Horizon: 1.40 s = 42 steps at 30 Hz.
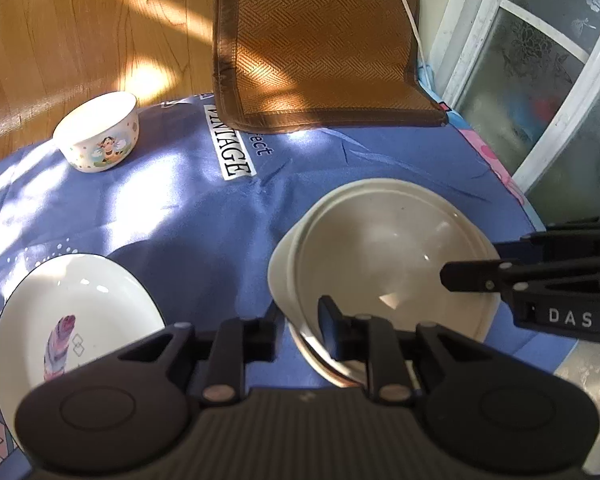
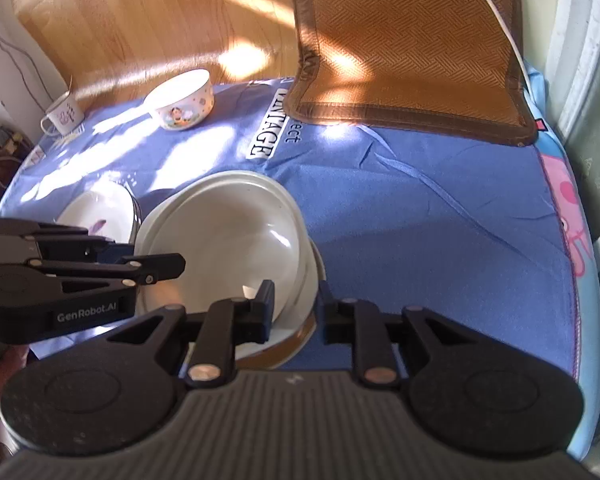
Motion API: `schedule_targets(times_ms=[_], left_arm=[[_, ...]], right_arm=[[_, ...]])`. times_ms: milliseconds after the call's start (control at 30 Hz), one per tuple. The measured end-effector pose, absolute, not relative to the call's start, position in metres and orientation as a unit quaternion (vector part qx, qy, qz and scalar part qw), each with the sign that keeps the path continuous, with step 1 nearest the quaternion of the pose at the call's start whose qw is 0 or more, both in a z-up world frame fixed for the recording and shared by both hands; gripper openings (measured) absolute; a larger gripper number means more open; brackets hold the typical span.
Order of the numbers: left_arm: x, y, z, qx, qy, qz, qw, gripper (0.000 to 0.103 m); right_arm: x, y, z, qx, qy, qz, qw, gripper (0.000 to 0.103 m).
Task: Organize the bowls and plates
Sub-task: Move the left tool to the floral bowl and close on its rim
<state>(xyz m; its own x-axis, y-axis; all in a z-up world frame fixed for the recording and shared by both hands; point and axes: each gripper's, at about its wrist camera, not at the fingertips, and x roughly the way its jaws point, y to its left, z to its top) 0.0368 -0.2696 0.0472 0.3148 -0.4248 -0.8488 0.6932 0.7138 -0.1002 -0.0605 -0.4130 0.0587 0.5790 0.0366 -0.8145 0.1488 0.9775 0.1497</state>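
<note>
A stack of cream bowls sits on the blue cloth; it also shows in the right wrist view. My left gripper straddles its near left rim, jaws apart on either side of the rim. My right gripper straddles the near right rim the same way. A white plate with a feather print lies to the left, partly hidden in the right wrist view. A small cartoon bowl stands at the far left, also in the right wrist view.
A brown woven mat lies at the back of the cloth, with a white cable over it. A white mug stands at the far left corner. Glass doors are on the right. Wooden floor lies beyond the cloth's edge.
</note>
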Motion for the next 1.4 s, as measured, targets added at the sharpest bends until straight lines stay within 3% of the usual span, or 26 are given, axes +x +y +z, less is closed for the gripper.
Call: schedule_targets(times_ms=[100, 367, 667, 1033, 1400], left_arm=[[0.029, -0.271, 0.051, 0.161, 0.449, -0.360, 0.802, 0.029], [0.042, -0.250, 0.082, 0.131, 0.425, -0.366, 0.818, 0.029], [0.108, -0.183, 0.106, 0.063, 0.415, -0.306, 0.855, 0.029], [0.246, -0.110, 0.086, 0.006, 0.416, -0.201, 0.887, 0.033], [0.340, -0.153, 0.034, -0.005, 0.457, -0.234, 0.858, 0.037]], right_arm=[[-0.062, -0.413, 0.063, 0.082, 0.441, -0.033, 0.893, 0.039], [-0.056, -0.419, 0.078, 0.093, 0.417, -0.041, 0.903, 0.039], [-0.023, -0.399, 0.091, 0.085, 0.413, -0.021, 0.906, 0.039], [0.116, -0.359, 0.097, 0.127, 0.459, 0.023, 0.879, 0.039], [0.245, -0.343, 0.048, 0.120, 0.499, -0.002, 0.858, 0.039]])
